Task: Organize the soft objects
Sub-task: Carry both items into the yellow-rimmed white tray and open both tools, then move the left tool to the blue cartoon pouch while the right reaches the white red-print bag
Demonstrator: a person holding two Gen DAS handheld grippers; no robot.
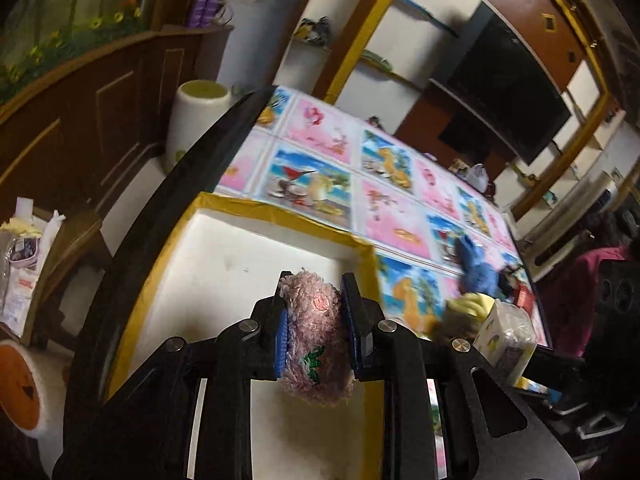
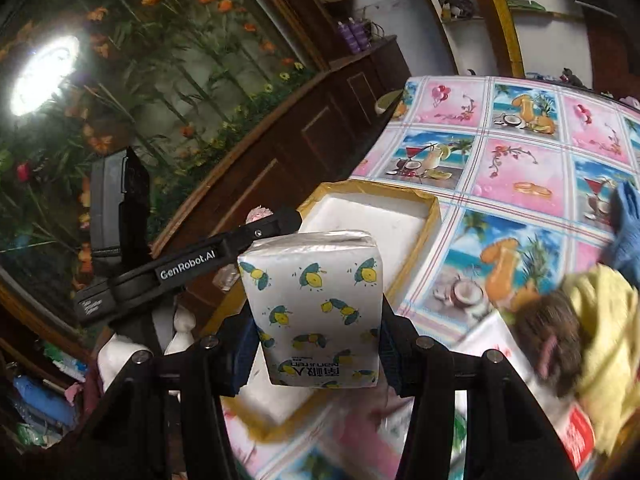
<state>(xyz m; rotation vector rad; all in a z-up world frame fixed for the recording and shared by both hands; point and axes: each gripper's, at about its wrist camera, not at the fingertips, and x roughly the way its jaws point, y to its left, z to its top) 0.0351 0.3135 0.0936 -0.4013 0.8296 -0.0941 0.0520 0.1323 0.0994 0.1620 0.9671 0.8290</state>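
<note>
My left gripper [image 1: 316, 284] is shut on a pink fluffy knitted piece [image 1: 316, 332], squeezed between its blue pads [image 1: 282, 332]. It hangs over a white tray [image 1: 240, 248] with a yellow taped rim. My right gripper [image 2: 316, 320] is shut on a white tissue pack [image 2: 316, 308] printed with lemons, held above the near edge of the same tray [image 2: 372, 216]. The left wrist view shows that pack [image 1: 504, 332] at its right. In the right wrist view the left gripper [image 2: 276, 216] reaches in beside the tray, a bit of pink showing at its tip.
On the patterned tablecloth [image 2: 512, 168] lie a blue fuzzy item [image 2: 626, 228], a yellow cloth [image 2: 600, 312] and a brown fuzzy thing [image 2: 548, 332]. A white cylinder [image 1: 200, 116] stands past the table's far corner. A person in a dark red top [image 1: 576, 280] sits at the right.
</note>
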